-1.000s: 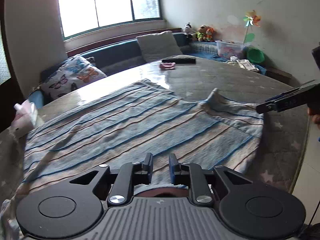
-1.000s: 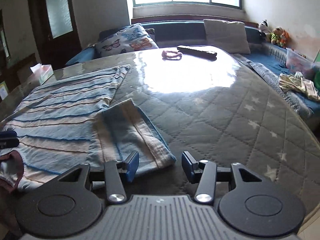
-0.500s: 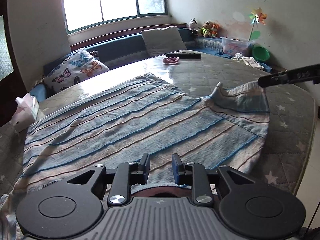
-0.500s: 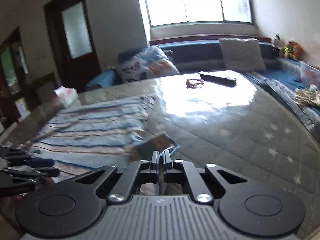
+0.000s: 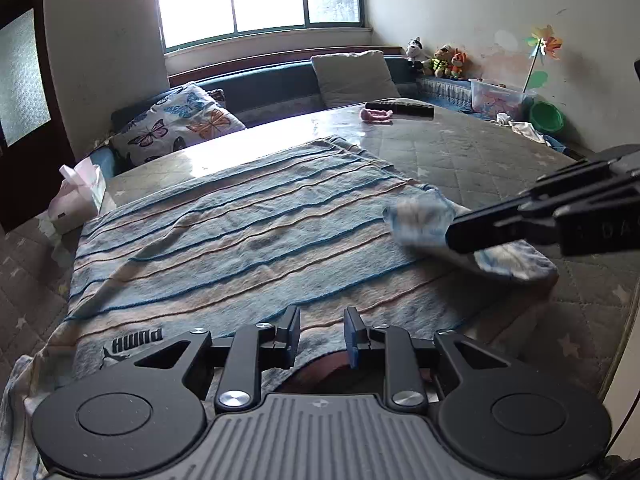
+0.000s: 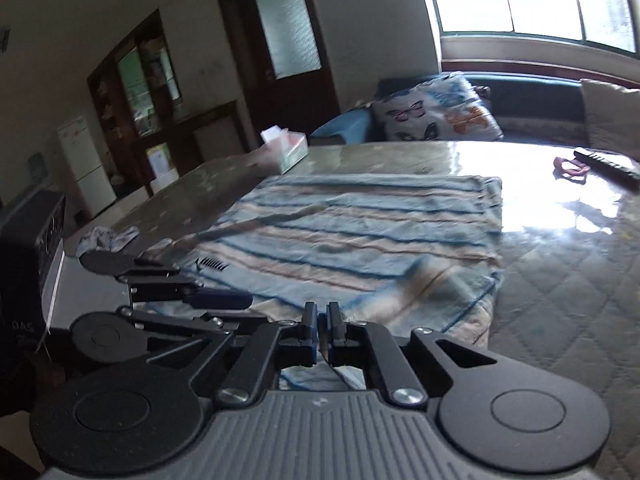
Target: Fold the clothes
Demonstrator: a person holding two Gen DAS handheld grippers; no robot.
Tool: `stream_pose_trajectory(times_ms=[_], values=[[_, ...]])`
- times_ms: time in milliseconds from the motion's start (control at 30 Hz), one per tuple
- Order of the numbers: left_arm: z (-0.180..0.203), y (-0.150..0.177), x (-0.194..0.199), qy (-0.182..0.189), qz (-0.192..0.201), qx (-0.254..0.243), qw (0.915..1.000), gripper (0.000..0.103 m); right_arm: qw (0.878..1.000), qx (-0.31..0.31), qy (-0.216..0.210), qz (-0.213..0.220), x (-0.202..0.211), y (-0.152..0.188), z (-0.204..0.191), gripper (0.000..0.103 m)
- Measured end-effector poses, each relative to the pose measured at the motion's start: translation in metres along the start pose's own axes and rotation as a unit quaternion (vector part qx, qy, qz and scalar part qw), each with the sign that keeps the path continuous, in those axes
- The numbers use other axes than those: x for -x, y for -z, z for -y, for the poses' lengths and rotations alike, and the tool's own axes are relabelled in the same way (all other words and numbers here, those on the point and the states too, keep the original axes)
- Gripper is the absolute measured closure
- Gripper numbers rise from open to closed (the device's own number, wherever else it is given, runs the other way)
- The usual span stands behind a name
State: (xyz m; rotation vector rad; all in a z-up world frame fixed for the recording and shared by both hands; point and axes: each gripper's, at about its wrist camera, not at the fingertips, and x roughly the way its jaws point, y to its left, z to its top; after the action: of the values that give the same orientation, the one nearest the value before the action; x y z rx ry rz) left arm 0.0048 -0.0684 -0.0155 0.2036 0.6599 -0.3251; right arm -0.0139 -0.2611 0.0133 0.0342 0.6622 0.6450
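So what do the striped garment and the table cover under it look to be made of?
The striped garment looks like soft knit or terry cloth, matte, creasing in loose folds. The table cover looks like quilted fabric with stitched diamonds and stars, possibly under a clear glossy sheet, since it reflects the window.

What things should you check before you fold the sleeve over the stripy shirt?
1. Right gripper pinching the sleeve: ok, jaws shut on the cloth.
2. Sleeve lifted off the table: ok, it hangs over the striped shirt.
3. Left gripper out of the sleeve's way: ok, open at the collar end, apart from the sleeve.
4. Shirt body lying flat: ok, only shallow wrinkles.
5. Landing spot free of clutter: ok, remote and tissue box sit off the shirt.
6. Grip firm enough: cannot tell.
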Motion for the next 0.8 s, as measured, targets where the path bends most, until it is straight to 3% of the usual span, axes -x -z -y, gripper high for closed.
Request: stream_pose_trajectory(times_ms=[100, 200, 533, 733, 800], values=[[-0.005, 0.002, 0.001, -0.004, 0.000, 0.005, 1.0000, 0.077, 1.000, 0.004, 0.006, -0.002, 0.000, -0.004, 0.005, 0.093], [-0.011, 0.002, 0.003, -0.007, 0.002, 0.014, 0.9999, 0.076, 0.999, 0.008, 0.050, -0.012, -0.002, -0.011, 0.021, 0.091], [-0.032, 0.011, 0.008, -0.037, -0.018, 0.046, 0.9981, 0.076, 0.991, 0.016, 0.121, -0.062, -0.055, -0.013, 0.067, 0.083], [-0.064, 0.025, 0.028, -0.088, -0.017, 0.087, 0.9922, 0.076, 0.989, 0.056, 0.121, -0.066, -0.054, -0.012, 0.051, 0.076], [-0.080, 0.033, 0.036, -0.114, -0.018, 0.111, 0.9871, 0.076, 0.989, 0.070, 0.116, -0.066, -0.050, -0.011, 0.042, 0.066]])
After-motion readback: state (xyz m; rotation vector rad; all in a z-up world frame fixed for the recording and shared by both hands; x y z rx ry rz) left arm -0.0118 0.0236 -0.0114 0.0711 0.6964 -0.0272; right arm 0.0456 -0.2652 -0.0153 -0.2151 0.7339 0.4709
